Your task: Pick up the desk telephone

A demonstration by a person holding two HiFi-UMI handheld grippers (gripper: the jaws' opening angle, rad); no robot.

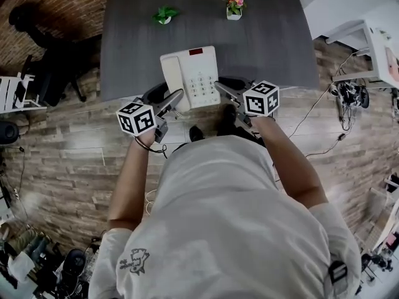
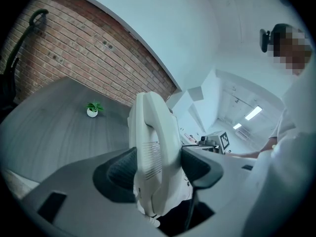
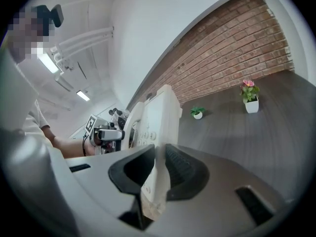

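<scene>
The white desk telephone with its handset on the left side is held over the front edge of the dark grey table. My left gripper is shut on the handset side of the telephone, which fills the gap between the jaws of the left gripper. My right gripper is shut on the right edge of the telephone's base, and the thin edge sits pinched between the pads of the right gripper. The telephone's underside is hidden.
A small green plant and a pink flower pot stand at the table's far edge. A black office chair is to the left, a white shelf and floor cables to the right. A brick wall lies behind.
</scene>
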